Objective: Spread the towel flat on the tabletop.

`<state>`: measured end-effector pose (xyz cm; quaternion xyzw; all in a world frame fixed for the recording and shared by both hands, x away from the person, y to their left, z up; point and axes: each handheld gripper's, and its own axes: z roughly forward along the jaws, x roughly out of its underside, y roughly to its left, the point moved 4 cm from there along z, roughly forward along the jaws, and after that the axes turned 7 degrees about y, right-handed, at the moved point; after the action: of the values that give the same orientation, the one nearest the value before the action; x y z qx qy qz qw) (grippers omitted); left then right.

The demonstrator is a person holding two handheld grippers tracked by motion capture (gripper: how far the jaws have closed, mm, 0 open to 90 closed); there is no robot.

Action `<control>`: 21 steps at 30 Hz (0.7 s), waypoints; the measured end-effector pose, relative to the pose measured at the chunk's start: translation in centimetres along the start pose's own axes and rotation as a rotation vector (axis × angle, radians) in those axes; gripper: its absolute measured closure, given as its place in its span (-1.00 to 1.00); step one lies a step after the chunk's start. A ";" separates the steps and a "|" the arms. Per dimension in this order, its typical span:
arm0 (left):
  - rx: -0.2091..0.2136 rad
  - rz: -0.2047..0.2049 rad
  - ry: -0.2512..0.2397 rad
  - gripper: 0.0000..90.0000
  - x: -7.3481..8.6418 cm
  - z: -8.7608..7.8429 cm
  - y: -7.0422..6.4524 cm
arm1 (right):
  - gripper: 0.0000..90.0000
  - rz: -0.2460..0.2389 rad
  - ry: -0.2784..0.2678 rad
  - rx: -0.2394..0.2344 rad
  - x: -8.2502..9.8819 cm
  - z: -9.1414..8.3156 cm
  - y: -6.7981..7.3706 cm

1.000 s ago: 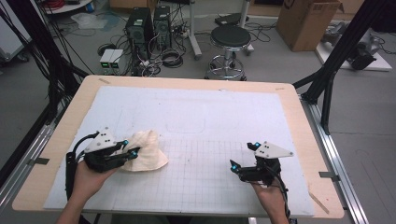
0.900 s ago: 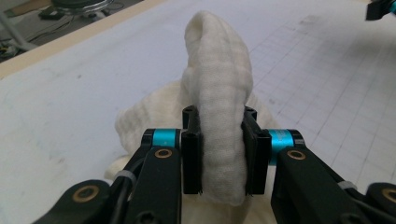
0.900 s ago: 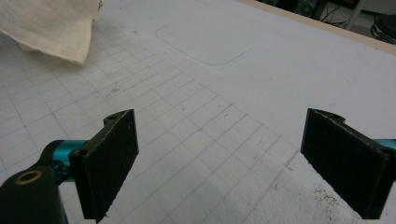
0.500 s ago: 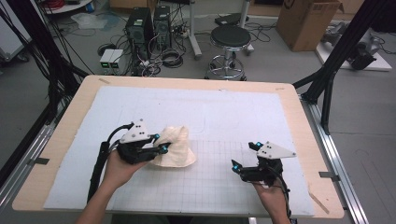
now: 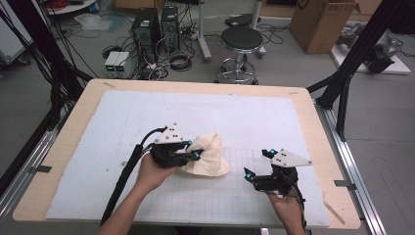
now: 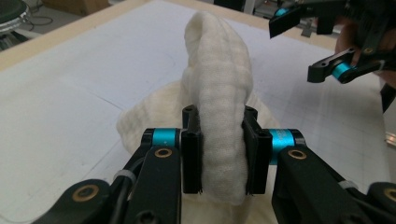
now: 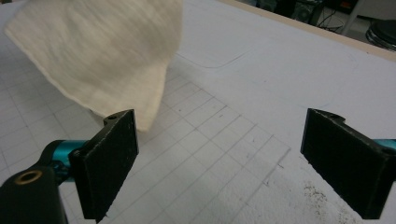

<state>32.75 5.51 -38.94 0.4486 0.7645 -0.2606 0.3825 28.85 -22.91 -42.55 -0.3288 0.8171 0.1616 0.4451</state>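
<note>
While the left gripper [image 6: 219,154] has its two black pads [image 6: 191,158] pressed against either side of a thick fold of cream cloth [image 6: 219,107], the fold stands up between them and rises well above the jaw tips, ribbed and soft along its ridge. Below and behind the clamped fold, more of the same cloth spreads out on the white mat [image 6: 70,88] in a loose heap. Seen from the high view, that left gripper [image 5: 188,155] lies near the middle of the table, pointing to the right, with the cloth [image 5: 208,156] bunched at its tips and draped down onto the mat [image 5: 122,122] in a rough cone. A hand [image 5: 151,174] grips the tool from below, and a black cable [image 5: 125,181] trails back along the forearm.

On the other side, the right gripper [image 7: 219,154] has its jaws standing wide apart with nothing between them but the gridded mat [image 7: 210,154]; a corner of the cloth [image 7: 102,60] hangs just beyond its left pad [image 7: 109,161], whether touching it cannot be told. From above, the right gripper [image 5: 257,169] sits near the cloth but apart from it, toward the table's near right side, held by the other hand [image 5: 286,208]. Some dark specks lie on the mat close to its right pad [image 7: 345,168].

Around the mat runs the pale wooden table edge [image 5: 63,142], and beyond it stand a round black stool [image 5: 242,41] and a cardboard box [image 5: 318,22] on the floor
</note>
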 end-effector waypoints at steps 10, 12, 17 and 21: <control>-0.034 -0.029 0.131 0.60 2.6 3.6 0.9 | -0.76 -0.017 0.022 -0.007 0.1 0.3 0.4; -0.049 -0.024 0.162 0.59 3.1 4.0 1.1 | -0.77 -0.020 0.024 -0.013 0.1 0.4 0.5; -0.060 -0.031 0.167 0.56 3.5 4.2 1.4 | -0.76 -0.032 0.051 -0.025 0.3 0.8 0.8; -0.065 -0.035 0.129 0.39 3.2 3.5 1.6 | -0.76 -0.035 0.061 -0.042 0.3 1.1 1.0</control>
<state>34.41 5.21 -43.66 0.4383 0.8034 -0.2126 0.3423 28.78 -21.66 -43.45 -0.3570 0.8209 0.1608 0.4156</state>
